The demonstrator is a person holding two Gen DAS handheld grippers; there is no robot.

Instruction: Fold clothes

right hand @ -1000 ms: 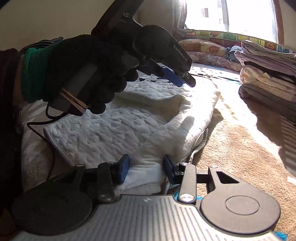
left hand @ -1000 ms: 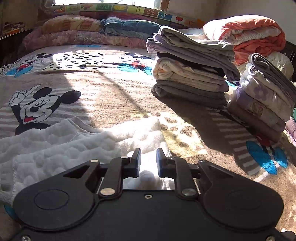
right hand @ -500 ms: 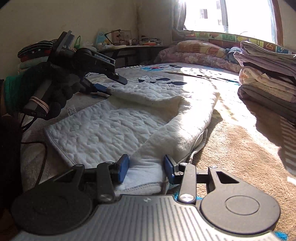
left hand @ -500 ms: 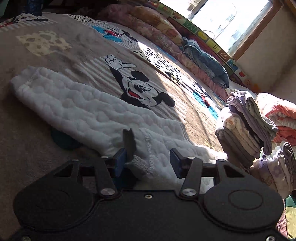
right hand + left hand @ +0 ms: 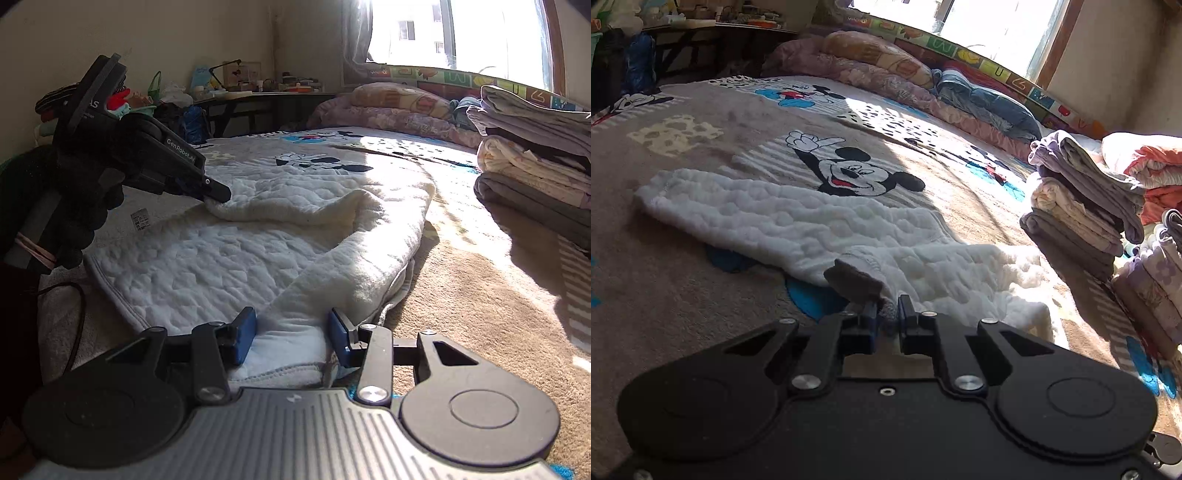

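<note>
The left gripper pinches a grey-lined edge of the white quilted garment, which lies spread on a cartoon-print blanket. The right gripper stands spread, its blue pads either side of the garment's near hem; contact is unclear. Open blanket stretches far and left. Stacks of folded clothes crowd the right edge. A gloved hand holds the left tool, its wrist cut off.
</note>
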